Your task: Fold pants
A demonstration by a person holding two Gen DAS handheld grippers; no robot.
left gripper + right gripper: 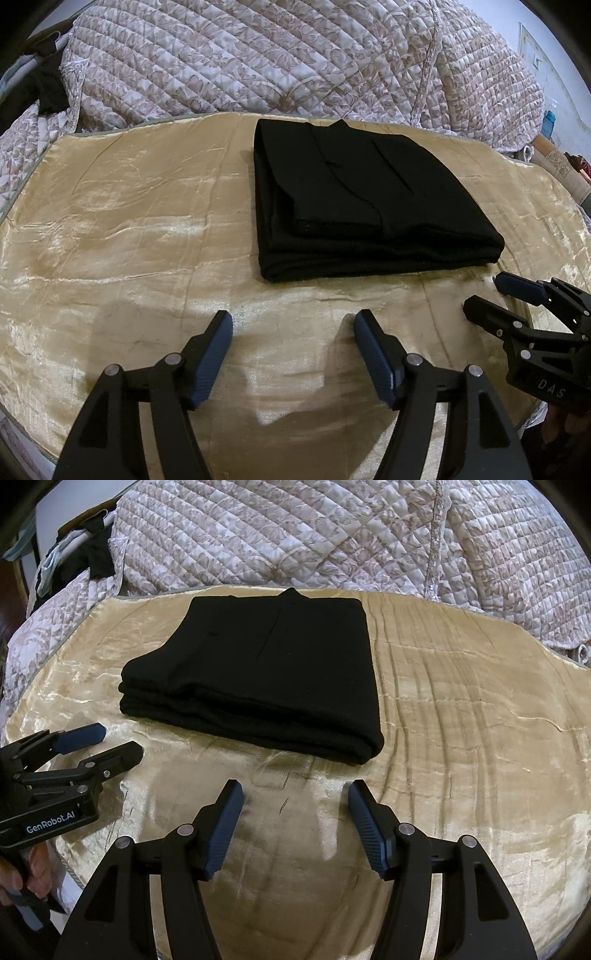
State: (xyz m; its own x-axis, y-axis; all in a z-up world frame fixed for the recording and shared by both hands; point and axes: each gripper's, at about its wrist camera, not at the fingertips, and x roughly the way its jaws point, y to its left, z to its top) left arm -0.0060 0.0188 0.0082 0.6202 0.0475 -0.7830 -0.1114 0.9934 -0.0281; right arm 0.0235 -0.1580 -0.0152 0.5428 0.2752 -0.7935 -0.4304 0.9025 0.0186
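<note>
The black pants [354,199] lie folded into a thick rectangular stack on a shiny gold cloth [122,229]. In the right wrist view the same pants [266,679] sit ahead and slightly left. My left gripper [293,321] hovers just short of the stack's near edge, open, nothing between its blue pads. My right gripper [295,792] is also open and empty, a little back from the pants. Each gripper shows in the other's view: the right gripper [484,291] at the lower right, the left gripper [118,742] at the left edge, both apart from the fabric.
A quilted floral bedspread [258,62] is heaped behind the gold cloth. Dark clothes [92,557] hang at the far left. A hand [33,871] grips the left tool's handle. Bare gold cloth [480,720] spreads to the right of the pants.
</note>
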